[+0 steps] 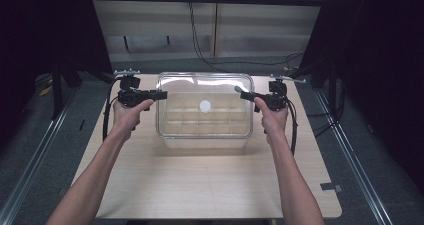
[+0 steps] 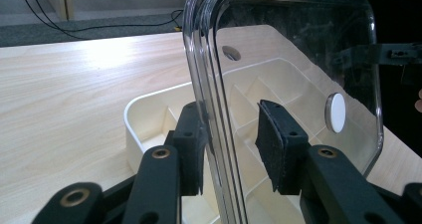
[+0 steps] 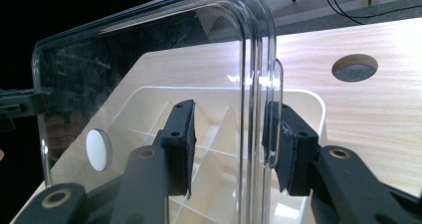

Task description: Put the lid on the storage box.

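- Lid work: a clear, hard plastic lid with rounded corners and a small white round disc at its middle [image 1: 204, 105] sits over a cream plastic tray divided into compartments [image 1: 172, 116], which rests on the pale wooden bench [image 1: 200, 185].
- Left tongs [image 1: 161, 95] stand at the lid's left edge. In the left gripper view [image 2: 231, 144] the jaws straddle the rim with gaps showing on both sides, so they are apart, not yet pinching.
- Right tongs [image 1: 239, 91] stand at the lid's right edge. In the right gripper view [image 3: 229, 144] the jaws also bracket the rim, one pad [image 3: 286, 147] nearly against it, the other clear of it: apart as well.
- Handling, as I judge it: the lid looks light and stiff but glossy, so likely slippery under the pads, and a thin rim may crack if squeezed hard.
- Best hold: the raised rim at mid-length of each short edge, both sides level, so the lid lifts flat and doesn't twist or drag the tray.
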A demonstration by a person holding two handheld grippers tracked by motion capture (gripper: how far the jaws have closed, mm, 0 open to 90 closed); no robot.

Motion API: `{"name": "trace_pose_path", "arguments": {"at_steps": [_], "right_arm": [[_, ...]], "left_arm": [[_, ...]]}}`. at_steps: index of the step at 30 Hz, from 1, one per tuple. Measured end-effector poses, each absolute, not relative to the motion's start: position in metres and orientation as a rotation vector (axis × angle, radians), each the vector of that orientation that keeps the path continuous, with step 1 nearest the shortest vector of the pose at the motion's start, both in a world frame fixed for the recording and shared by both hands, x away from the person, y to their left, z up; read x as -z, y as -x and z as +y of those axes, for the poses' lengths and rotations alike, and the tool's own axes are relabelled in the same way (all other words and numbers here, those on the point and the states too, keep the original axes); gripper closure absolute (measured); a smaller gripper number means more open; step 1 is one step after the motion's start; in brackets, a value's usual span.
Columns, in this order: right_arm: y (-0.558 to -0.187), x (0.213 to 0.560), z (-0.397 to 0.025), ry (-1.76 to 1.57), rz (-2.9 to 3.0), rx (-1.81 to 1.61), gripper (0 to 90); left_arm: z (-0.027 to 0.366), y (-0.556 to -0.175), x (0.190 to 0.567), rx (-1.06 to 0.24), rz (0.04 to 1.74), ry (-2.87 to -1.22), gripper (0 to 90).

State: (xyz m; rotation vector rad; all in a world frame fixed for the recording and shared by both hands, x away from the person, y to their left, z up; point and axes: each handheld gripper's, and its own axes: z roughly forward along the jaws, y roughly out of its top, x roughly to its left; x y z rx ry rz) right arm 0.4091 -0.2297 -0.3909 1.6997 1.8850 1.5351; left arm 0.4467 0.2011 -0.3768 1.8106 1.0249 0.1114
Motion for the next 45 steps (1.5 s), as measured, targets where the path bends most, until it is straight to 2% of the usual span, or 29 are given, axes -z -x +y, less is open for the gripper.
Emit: {"name": "trace_pose_path", "arguments": {"at_steps": [20, 45], "right_arm": [[-0.430, 0.410, -0.223, -1.745, 1.927, -1.418, 47.3], [-0.439, 0.431, -0.211, -1.745, 1.944, -1.255, 36.5]], "left_arm": [[0.196, -0.466, 0.401, -0.056, 1.099, -1.822, 57.7], [0.194, -0.476, 0.427, -0.014, 1.153, -1.854, 52.7]]}}
